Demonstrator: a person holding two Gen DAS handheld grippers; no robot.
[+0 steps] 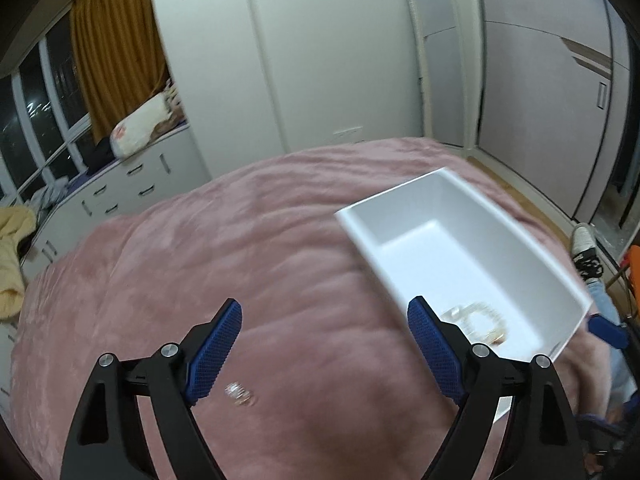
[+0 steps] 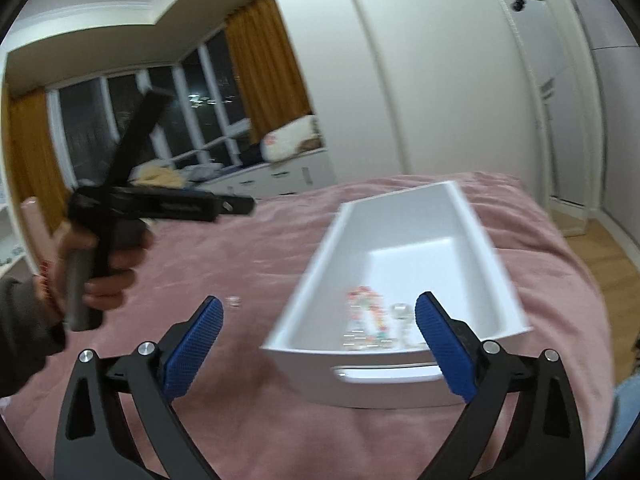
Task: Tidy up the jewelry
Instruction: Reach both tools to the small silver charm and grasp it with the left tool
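the remaining loose item was a small clear ring (image 1: 240, 394), lying on the pink bed cover (image 1: 280, 240) outside the white tray (image 1: 452, 200). in the left wrist view it sat low between the fingers of the left claw (image 1: 325, 354), nearer the left finger than the right, and just short of the fingertips. the left claw stood wide and held nothing. the ring was blurred, so its long axis could not be read; it was probably a short band lying on its side.

the right claw (image 2: 318, 336) also stood wide and empty. from it the ring (image 2: 233, 302) lay to the left, just beyond the left fingertip, while the tray (image 2: 320, 272) lay ahead and right, its long axis running near to far. beaded pieces (image 2: 366, 312) already rested at the tray's near end. judged from both views, the left claw was nearer the ring; the tray lay to its right.
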